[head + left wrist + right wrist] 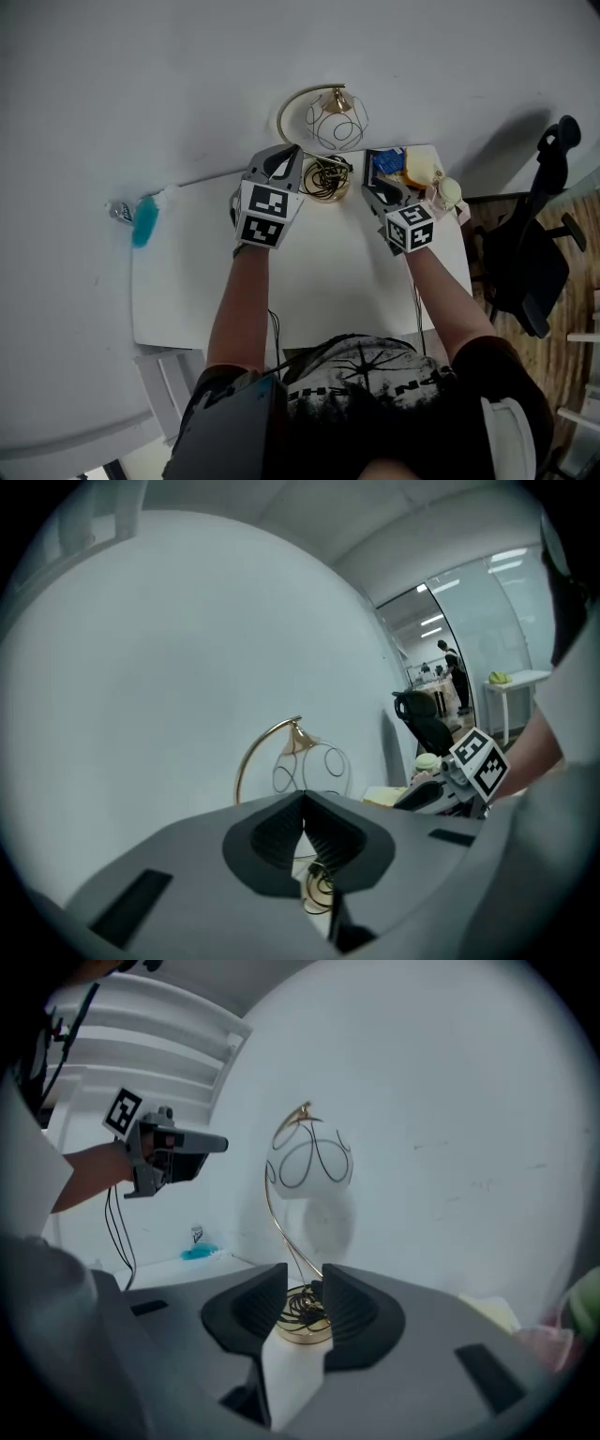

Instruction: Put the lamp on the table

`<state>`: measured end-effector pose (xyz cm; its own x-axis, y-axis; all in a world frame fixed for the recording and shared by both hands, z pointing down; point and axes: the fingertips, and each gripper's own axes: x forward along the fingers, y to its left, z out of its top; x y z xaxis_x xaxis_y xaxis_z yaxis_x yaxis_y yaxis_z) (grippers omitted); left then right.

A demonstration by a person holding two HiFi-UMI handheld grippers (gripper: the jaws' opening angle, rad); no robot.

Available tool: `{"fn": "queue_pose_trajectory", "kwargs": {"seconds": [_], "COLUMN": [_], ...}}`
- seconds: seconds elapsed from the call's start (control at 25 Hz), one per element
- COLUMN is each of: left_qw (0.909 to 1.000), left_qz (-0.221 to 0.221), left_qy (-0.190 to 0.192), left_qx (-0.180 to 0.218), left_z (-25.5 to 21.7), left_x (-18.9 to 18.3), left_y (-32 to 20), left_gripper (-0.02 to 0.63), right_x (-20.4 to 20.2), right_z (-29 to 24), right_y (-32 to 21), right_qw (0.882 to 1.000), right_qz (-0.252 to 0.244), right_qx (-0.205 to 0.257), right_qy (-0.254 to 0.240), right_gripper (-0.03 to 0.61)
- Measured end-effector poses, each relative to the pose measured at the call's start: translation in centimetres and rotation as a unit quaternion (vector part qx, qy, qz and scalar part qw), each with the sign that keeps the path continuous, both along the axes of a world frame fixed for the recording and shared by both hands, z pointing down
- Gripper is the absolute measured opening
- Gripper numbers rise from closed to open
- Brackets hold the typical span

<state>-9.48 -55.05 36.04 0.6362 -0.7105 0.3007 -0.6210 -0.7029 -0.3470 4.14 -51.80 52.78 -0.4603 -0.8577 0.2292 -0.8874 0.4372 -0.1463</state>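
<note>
The lamp (337, 119) has a gold arc stem and a wire globe shade. Its round gold base (325, 178), with a dark cord coiled on it, stands at the far edge of the white table (328, 281). My left gripper (289, 161) is just left of the base, and its jaws (305, 832) are shut with nothing between them. The lamp (302, 761) rises beyond them. My right gripper (375, 183) is just right of the base. In the right gripper view its jaws (305, 1302) stand apart, and the base (302, 1324) lies beyond the gap, untouched.
A blue brush (143, 220) lies at the table's left edge by the wall. A blue packet (384, 167) and yellowish items (424, 169) crowd the far right corner. A black office chair (530, 253) stands to the right of the table. A wall runs close behind the lamp.
</note>
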Motion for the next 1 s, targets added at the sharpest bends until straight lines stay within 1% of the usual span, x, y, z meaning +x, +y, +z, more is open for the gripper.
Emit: {"fn": "queue_pose_trajectory", "kwargs": {"seconds": [0.08, 0.16, 0.28, 0.44, 0.68, 0.84, 1.0], "left_qw": [0.9996, 0.9989, 0.9973, 0.9937, 0.9876, 0.9861, 0.9831], "left_qz": [0.005, 0.009, 0.010, 0.007, 0.013, 0.009, 0.014], "left_qy": [0.022, 0.034, 0.060, 0.093, 0.125, 0.131, 0.140], "left_qx": [-0.017, -0.029, -0.042, -0.062, -0.094, -0.101, -0.117], "left_z": [0.8, 1.8, 3.0, 4.7, 7.2, 8.3, 9.5], "left_x": [0.4, 1.0, 1.8, 3.0, 5.6, 7.1, 8.5], "left_y": [2.1, 4.4, 7.9, 12.5, 19.2, 22.8, 25.9], "left_gripper": [0.017, 0.017, 0.017, 0.017, 0.015, 0.015, 0.015], "right_x": [0.3, 0.7, 1.2, 2.2, 3.8, 4.6, 4.9], "right_z": [-2.0, -3.9, -6.0, -7.4, -7.5, -7.8, -8.3], "right_y": [1.6, 3.5, 6.5, 10.9, 16.7, 20.0, 22.7], "right_qw": [1.000, 0.999, 0.998, 0.997, 0.995, 0.993, 0.991], "right_qz": [-0.008, -0.018, -0.037, -0.065, -0.094, -0.105, -0.112], "right_qx": [0.019, 0.036, 0.051, 0.045, 0.038, 0.045, 0.059], "right_qy": [-0.002, -0.006, -0.006, -0.012, 0.018, 0.026, 0.032], "right_gripper": [0.091, 0.053, 0.029, 0.020, 0.018, 0.018, 0.018]}}
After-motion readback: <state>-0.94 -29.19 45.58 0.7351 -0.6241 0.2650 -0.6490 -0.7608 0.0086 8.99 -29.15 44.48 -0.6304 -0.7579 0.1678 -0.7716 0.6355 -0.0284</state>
